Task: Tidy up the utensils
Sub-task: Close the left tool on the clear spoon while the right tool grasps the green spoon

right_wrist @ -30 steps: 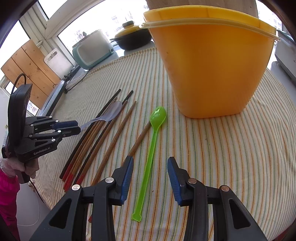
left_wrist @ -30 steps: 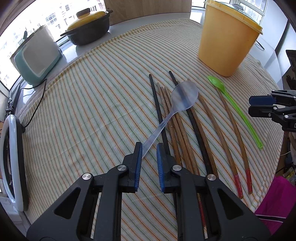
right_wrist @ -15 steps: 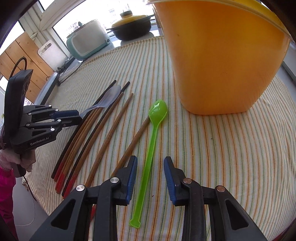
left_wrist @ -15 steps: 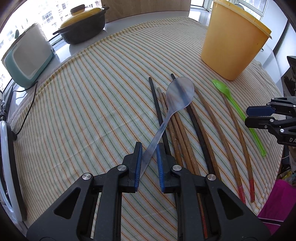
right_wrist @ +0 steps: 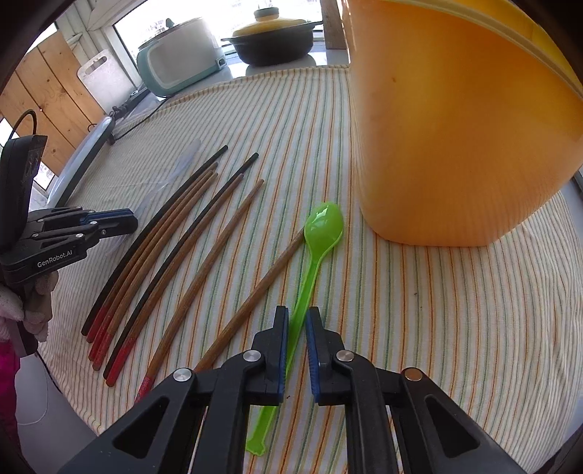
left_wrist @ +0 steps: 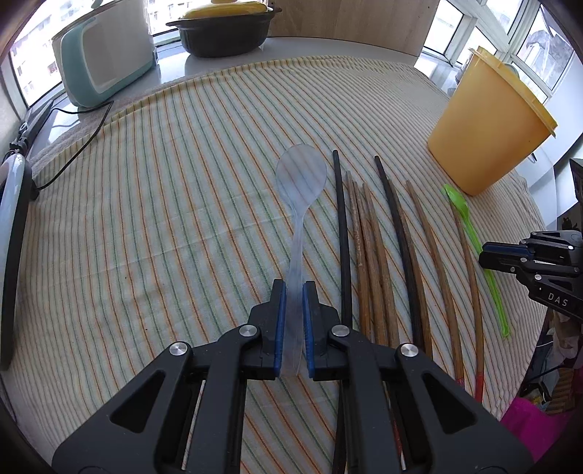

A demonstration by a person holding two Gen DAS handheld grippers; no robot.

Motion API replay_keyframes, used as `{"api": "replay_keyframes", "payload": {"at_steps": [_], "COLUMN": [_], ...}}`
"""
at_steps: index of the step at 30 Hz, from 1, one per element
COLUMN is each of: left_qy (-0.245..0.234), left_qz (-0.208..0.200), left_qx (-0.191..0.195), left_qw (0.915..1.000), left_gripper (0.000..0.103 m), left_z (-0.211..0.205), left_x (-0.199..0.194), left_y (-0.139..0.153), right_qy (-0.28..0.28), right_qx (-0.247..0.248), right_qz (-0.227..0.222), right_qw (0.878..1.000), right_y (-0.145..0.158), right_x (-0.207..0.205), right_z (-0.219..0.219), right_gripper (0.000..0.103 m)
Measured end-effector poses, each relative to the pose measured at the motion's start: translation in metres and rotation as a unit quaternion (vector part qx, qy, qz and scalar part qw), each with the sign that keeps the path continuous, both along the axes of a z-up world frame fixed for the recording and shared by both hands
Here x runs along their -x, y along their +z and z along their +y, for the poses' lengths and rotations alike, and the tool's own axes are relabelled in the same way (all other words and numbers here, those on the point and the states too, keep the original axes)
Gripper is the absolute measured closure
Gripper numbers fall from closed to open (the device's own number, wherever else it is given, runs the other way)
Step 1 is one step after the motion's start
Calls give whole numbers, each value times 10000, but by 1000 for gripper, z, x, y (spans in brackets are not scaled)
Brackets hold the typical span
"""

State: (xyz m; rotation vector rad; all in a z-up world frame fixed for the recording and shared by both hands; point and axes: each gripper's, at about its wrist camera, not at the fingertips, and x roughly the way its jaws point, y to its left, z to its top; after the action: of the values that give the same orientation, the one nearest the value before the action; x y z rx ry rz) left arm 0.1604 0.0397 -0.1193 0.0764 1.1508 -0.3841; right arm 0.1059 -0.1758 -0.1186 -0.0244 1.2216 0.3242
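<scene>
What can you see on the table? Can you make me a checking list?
Surface: striped cloth, lying flat.
Job's things: clear spoon, green spoon; chopsticks side by side on the cloth; orange bin upright.
Clutter: teal appliance and black pot at the back.
Grippers: left hand-held gripper shut on the clear spoon's handle; right hand-held gripper shut on the green spoon's handle.
Cables: black cord beside the appliance.
Surroundings: windows, wooden board.
</scene>
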Motion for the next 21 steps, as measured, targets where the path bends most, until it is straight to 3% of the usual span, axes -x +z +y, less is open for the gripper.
{"api": "replay_keyframes", "payload": {"at_steps": [5, 6, 8, 11, 13, 14, 16, 21], "left_qy": [-82, -115, -147, -200, -255, -255, -200, 16], "left_qz": [96, 104, 77, 93, 28, -23, 58, -31], "left_qx": [-205, -231, -329, -460, -550, -573, -345, -102], "left_qw": [9997, 9996, 9993, 9987, 9982, 9980, 9992, 9999], "left_gripper": [94, 92, 76, 76, 79, 90, 99, 99], "left_z": [-6, -8, -14, -21, -27, -27, -24, -16], "left_x": [-7, -10, -16, -24, -27, -28, -31, -27], "left_y": [4, 6, 7, 4, 1, 1, 1, 8], "right_qy": [147, 163, 195, 225, 285, 314, 361, 295], "right_qx": [213, 218, 317, 391, 455, 502, 467, 133], "right_qz": [102, 113, 94, 84, 60, 53, 70, 80], "right_qw": [9996, 9996, 9993, 9989, 9985, 9982, 9982, 9994], "right_y": [0, 0, 0, 0, 0, 0, 0, 5], "right_x": [-4, -4, -6, -10, -11, -13, -14, -15], "right_z": [7, 9, 15, 18, 20, 21, 21, 14], "right_gripper": [92, 86, 85, 85, 90, 92, 97, 99]}}
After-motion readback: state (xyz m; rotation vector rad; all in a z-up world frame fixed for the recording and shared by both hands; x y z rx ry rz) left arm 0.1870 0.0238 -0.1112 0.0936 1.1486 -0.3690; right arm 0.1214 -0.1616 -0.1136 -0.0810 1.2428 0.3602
